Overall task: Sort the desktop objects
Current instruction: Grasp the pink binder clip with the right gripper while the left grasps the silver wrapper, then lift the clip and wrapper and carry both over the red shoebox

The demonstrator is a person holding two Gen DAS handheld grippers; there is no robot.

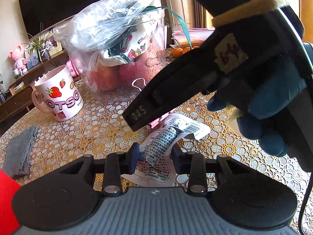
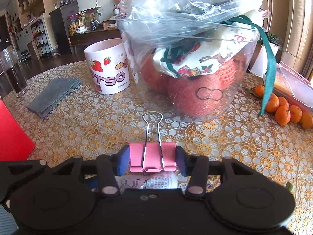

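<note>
My left gripper is shut on a white printed packet that curls up from between its blue pads. My right gripper is shut on a pink binder clip, its wire handle pointing forward; the packet shows just below the clip. In the left wrist view the right gripper's black body, held by a blue-gloved hand, hangs over the packet with the clip partly hidden under it.
A clear tub with apples, a printed cloth and a plastic bag stands ahead. A strawberry mug stands left of it. A grey cloth, a red object and mandarins lie around on the patterned tablecloth.
</note>
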